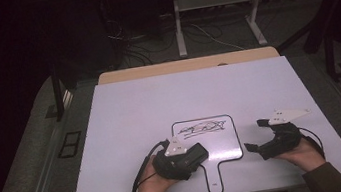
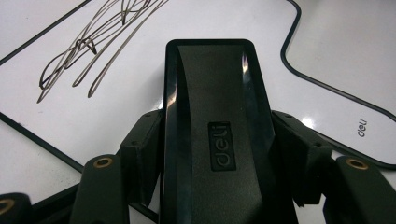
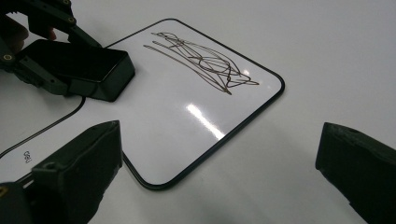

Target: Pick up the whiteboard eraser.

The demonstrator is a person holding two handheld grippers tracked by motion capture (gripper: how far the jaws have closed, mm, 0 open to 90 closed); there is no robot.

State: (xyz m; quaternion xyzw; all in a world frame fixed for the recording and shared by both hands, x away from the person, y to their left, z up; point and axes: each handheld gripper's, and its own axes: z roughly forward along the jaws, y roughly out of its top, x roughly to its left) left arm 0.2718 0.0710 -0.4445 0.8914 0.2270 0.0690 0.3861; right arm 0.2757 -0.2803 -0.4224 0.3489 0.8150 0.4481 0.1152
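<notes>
The small white handled whiteboard with a black rim (image 1: 225,143) lies on the white worktop (image 1: 129,107), dark scribbles (image 1: 204,128) near its far edge. Left tongs (image 1: 195,157) clamp a black plastic block eraser (image 2: 217,135) resting on the board's near-left part. Right tongs (image 1: 255,135) gape open just right of the board.

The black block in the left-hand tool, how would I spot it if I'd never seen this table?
Start at the big white table and find the small whiteboard with a black border and handle near its front edge. At that board's lower left corner, the left gripper clamps a black eraser. Unlike anything nearby, it is a glossy black slab marked "deli", lying short of the scribble.
</notes>
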